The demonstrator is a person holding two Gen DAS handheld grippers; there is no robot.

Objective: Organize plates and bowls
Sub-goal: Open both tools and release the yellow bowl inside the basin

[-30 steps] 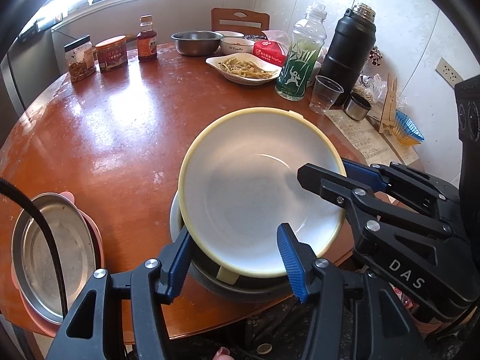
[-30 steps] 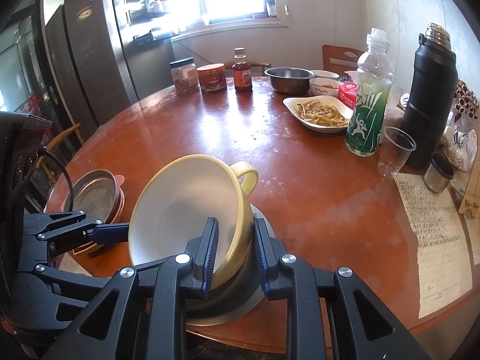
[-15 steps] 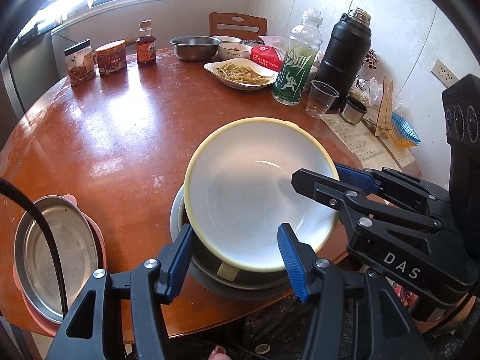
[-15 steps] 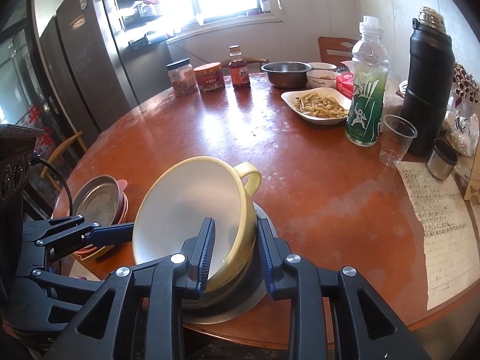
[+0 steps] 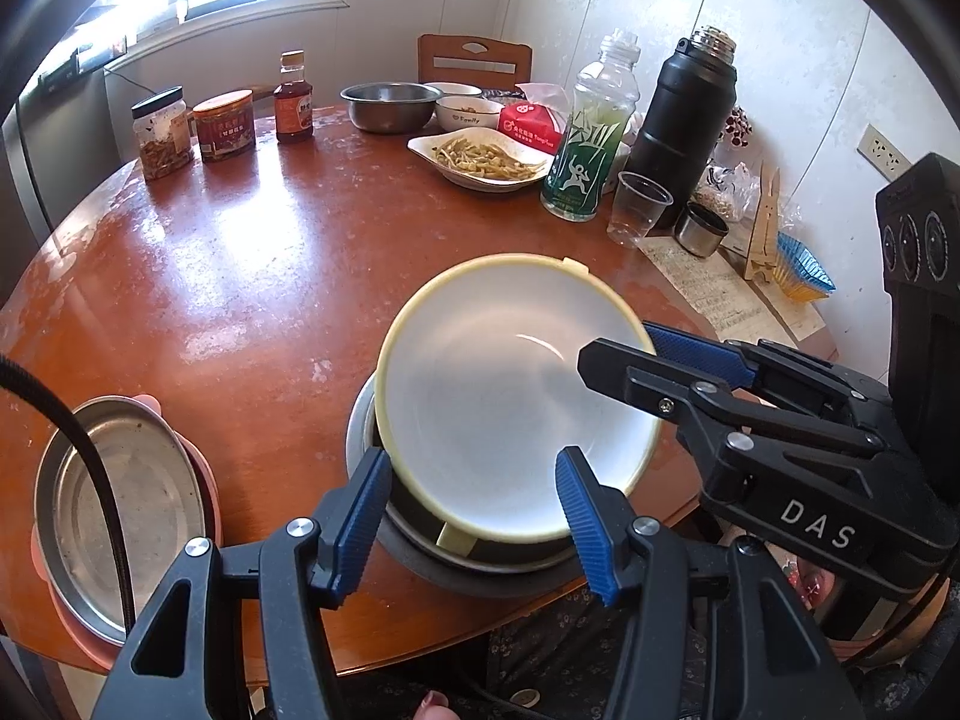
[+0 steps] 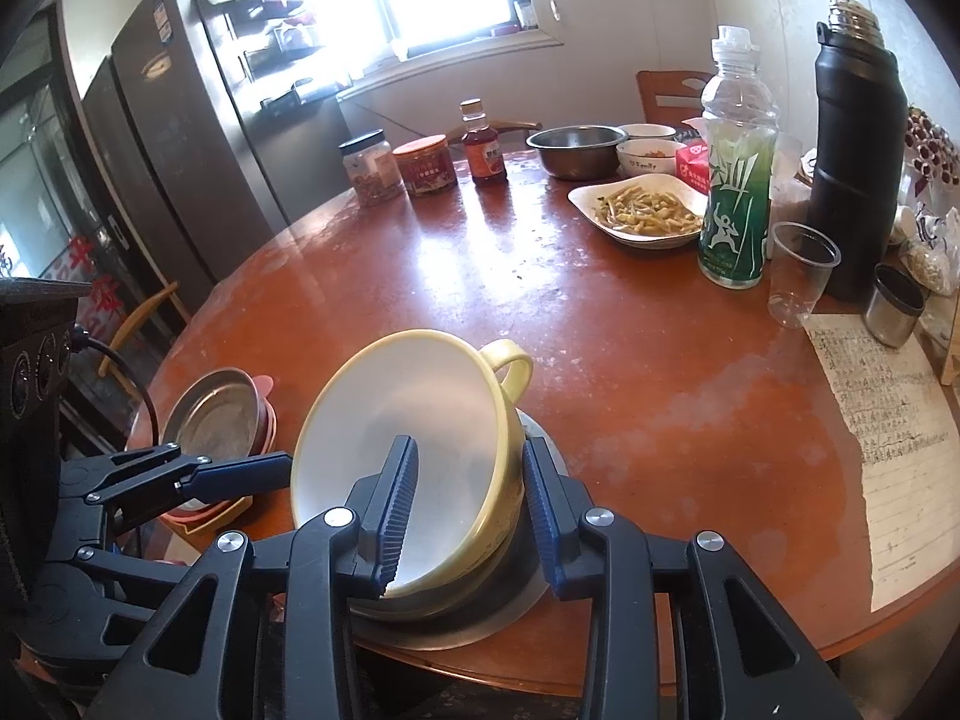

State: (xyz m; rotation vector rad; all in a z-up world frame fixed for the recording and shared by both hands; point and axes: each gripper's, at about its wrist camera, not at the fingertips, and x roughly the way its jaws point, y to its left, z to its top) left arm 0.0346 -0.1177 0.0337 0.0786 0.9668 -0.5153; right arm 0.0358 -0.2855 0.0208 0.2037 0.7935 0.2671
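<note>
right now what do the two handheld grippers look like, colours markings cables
Both are black plastic scissor-linkage frames with silver screws and ribbed blue finger pads. The right gripper, seen from the left wrist view, carries white "DAS" lettering and a black box with three round ports. The left gripper has a similar box with a black cable plugged in.

Round, reddish-brown surface [image 6: 600, 360], glossy under window glare. At the near edge sits a metal plate [image 6: 528, 612] under stacked bowls; to its left, a pink dish [image 5: 198, 492] carrying a steel pan. Along the far side: two jars [image 5: 162, 135], a sauce bottle [image 5: 294, 99], a steel bowl [image 5: 389, 105], a noodle plate [image 5: 480, 159], a green bottle [image 6: 735, 198], a plastic cup [image 6: 801, 273], a black flask [image 6: 852, 138]. A written sheet [image 6: 888, 438] lies on the right.
</note>
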